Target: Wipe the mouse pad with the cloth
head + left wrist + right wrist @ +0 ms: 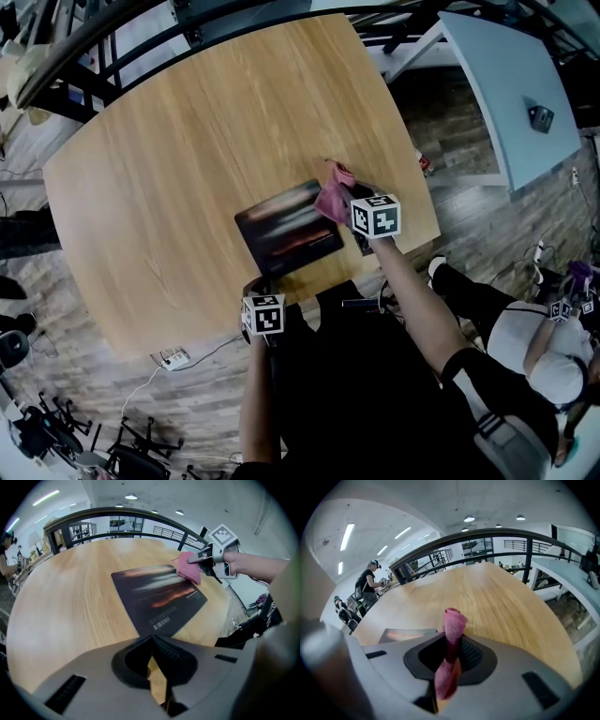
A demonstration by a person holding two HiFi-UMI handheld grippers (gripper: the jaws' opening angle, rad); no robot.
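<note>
**Left gripper (255, 283) closed, right gripper (349, 204) on the cloth (333, 199)**

Left gripper's jaws meet tip to tip at the near corner of the dark mouse pad (286, 230); I can't tell if they pinch it. Right gripper clamps the pink cloth, bunched upright between its jaws, at the pad's far right corner. The pad lies flat on the wooden table (187, 141).

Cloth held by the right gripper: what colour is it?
The cloth is pink, seen best in the right gripper view.
</note>
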